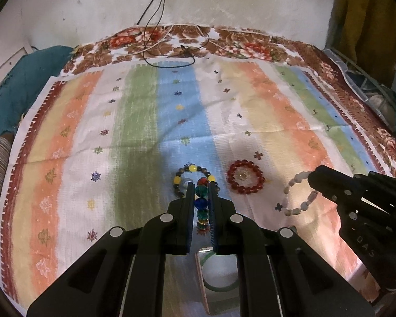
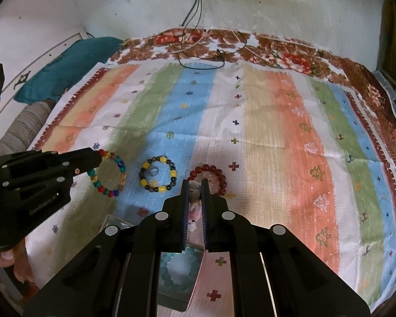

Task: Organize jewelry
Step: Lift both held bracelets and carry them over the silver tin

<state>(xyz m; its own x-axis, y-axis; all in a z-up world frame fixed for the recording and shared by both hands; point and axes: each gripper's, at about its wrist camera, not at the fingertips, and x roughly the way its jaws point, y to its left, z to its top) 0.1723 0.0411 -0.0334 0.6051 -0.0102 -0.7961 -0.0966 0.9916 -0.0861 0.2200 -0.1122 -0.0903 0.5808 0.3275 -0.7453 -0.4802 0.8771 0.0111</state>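
Two bracelets carried at once above a striped cloth. The left hand-held gripper is closed on a multicoloured glass-bead bracelet, which hangs as a loop below its tips in the right wrist view. The right hand-held gripper is clamped on a pale bead bracelet, seen as a hanging loop in the left wrist view.

Just beyond the left tips lies a yellow-and-grey bracelet; a red bead bracelet lies ahead of it to the right, directly past the right gripper's tips.

Below each gripper, near its base, a box shows a green ring in one view and a pale turquoise bracelet in the other; this is probably the destination.

To do the carry well, keep both grips firm on a single bead run. Lift until the loops clear the cloth and the bracelets lying on it. Avoid swinging, and release only when each loop hangs wholly over its compartment.
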